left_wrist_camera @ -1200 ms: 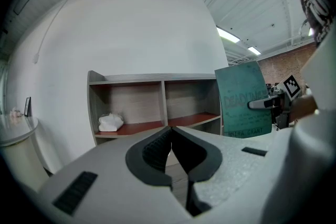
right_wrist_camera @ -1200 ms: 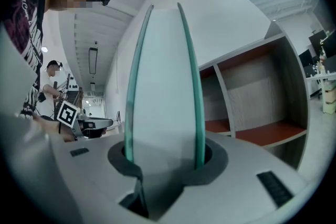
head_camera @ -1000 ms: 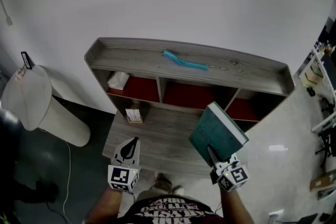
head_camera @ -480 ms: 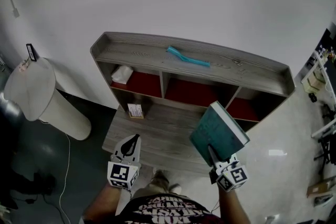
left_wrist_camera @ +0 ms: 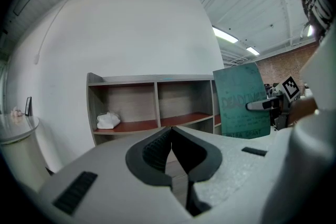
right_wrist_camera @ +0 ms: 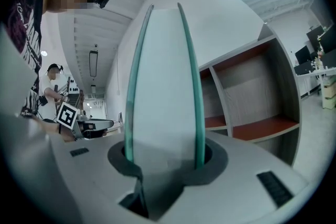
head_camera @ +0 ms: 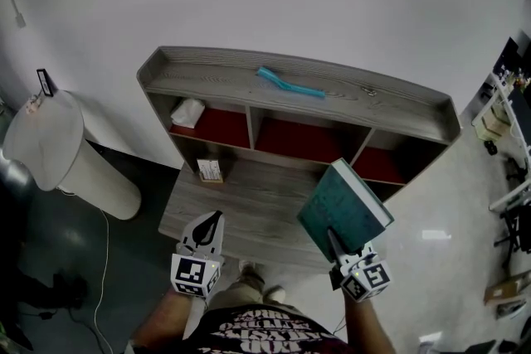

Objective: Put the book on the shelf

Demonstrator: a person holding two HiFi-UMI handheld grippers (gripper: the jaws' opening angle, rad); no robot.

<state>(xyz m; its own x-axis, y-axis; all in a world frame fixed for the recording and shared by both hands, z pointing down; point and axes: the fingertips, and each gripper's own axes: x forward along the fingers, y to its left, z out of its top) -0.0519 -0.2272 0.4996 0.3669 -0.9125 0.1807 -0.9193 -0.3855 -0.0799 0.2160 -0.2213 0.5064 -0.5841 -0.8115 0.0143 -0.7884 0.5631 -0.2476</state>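
Observation:
A teal hardcover book [head_camera: 343, 207] stands tilted in my right gripper [head_camera: 336, 243], which is shut on its lower edge. In the right gripper view the book's page edge [right_wrist_camera: 163, 86] fills the space between the jaws. A grey wooden shelf unit [head_camera: 294, 95] with red-floored compartments stands against the white wall, ahead of both grippers. My left gripper [head_camera: 209, 225] hovers over the lower grey board, jaws closed together and empty. From the left gripper view the book [left_wrist_camera: 242, 102] shows at right, in front of the shelf [left_wrist_camera: 152, 105].
A teal strip [head_camera: 289, 84] lies on the shelf top. White crumpled cloth [head_camera: 187, 111] sits in the left compartment, a small box [head_camera: 209, 171] on the lower board [head_camera: 257, 207]. A white round bin [head_camera: 58, 153] stands at left. Racks [head_camera: 510, 120] stand at right.
The view has shifted slightly, so the shelf sits a little higher in the frame. Both grippers and the book hold their places.

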